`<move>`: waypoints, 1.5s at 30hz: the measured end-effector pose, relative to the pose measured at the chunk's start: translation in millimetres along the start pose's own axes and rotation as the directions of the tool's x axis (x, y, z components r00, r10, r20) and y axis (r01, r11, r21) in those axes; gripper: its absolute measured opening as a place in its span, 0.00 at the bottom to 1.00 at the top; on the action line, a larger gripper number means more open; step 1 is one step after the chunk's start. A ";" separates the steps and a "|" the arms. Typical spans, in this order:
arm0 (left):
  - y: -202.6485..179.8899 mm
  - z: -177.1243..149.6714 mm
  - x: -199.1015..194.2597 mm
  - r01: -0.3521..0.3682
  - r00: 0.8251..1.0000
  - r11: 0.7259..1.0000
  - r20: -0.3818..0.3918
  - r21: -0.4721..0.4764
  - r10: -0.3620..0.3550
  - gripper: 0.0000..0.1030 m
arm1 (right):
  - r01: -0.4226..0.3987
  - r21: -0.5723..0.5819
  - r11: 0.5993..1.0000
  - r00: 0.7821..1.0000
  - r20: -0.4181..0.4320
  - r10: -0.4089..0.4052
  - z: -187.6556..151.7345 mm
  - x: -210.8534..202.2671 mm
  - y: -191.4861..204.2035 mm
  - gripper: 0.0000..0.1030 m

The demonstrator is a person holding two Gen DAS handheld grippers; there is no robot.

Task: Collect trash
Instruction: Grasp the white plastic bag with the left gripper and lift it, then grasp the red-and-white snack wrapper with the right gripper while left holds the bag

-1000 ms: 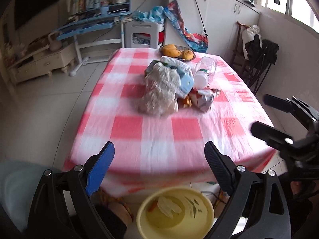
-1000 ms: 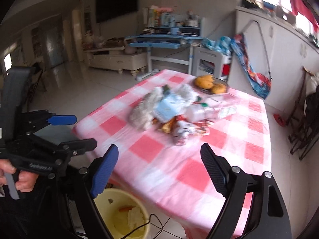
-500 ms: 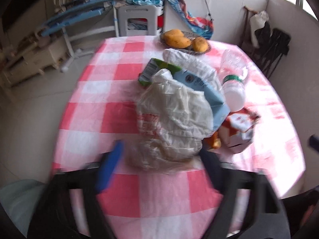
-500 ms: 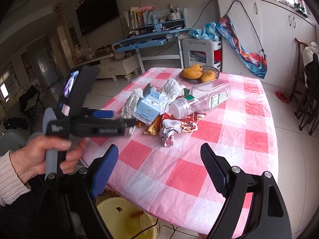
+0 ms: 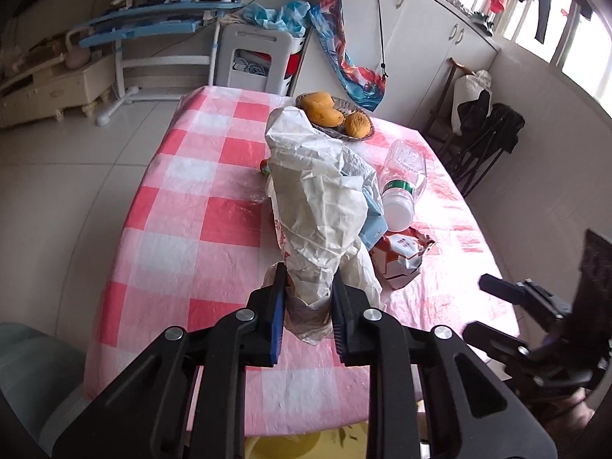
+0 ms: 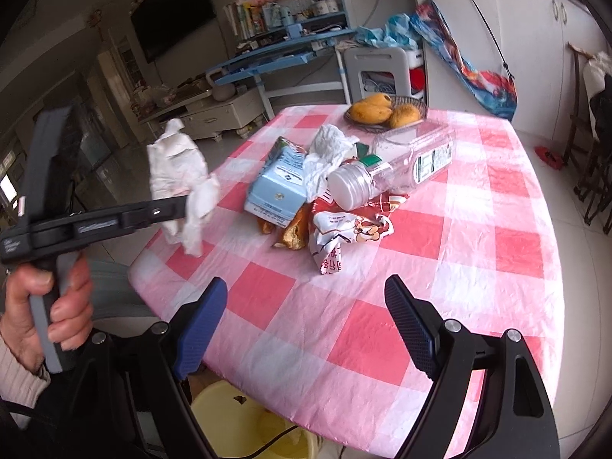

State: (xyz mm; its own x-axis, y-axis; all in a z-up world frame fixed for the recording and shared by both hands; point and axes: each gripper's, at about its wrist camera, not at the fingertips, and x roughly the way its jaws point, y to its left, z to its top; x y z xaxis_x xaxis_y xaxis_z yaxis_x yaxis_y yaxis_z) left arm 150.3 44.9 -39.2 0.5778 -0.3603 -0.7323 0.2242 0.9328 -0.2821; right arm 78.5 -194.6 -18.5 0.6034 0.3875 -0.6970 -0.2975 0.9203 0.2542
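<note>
Left gripper point(image 5: 306, 306) jaws clenched on crumpled white bag point(image 5: 321, 206), lifted off counter point(image 6: 440, 252). Right gripper point(image 6: 306, 329) jaws released; yellow bin point(image 6: 229, 413) below.

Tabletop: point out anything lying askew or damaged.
The clear plastic bottle lies on its side across the snack wrappers instead of standing. The blue carton beside it looks crushed and tipped over. The fruit basket sits upright, undisturbed.
</note>
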 end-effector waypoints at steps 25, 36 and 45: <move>5.2 -4.0 8.3 0.225 0.965 0.971 -0.118 -0.085 -0.234 0.20 | -0.166 -0.047 0.985 0.986 -0.029 0.164 -6.6 13.3 35.4 0.17; 10.4 -4.4 13.4 0.147 0.976 0.985 -0.146 -0.086 -0.158 0.20 | -0.201 0.010 0.980 0.980 -0.004 0.201 -6.1 10.7 26.3 0.64; 11.4 -1.5 12.1 0.073 0.988 0.995 -0.133 -0.061 -0.081 0.20 | 0.028 0.116 0.993 0.999 -0.047 -0.023 -3.0 23.6 -8.4 0.66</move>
State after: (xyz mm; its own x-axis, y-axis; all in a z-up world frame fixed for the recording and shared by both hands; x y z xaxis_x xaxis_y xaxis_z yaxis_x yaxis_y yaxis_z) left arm 158.7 51.2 -52.2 0.4485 -0.4310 -0.7830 0.2171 0.9023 -0.3724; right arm 93.1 -193.3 -39.1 0.5747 0.3637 -0.7331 -0.1931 0.9308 0.3104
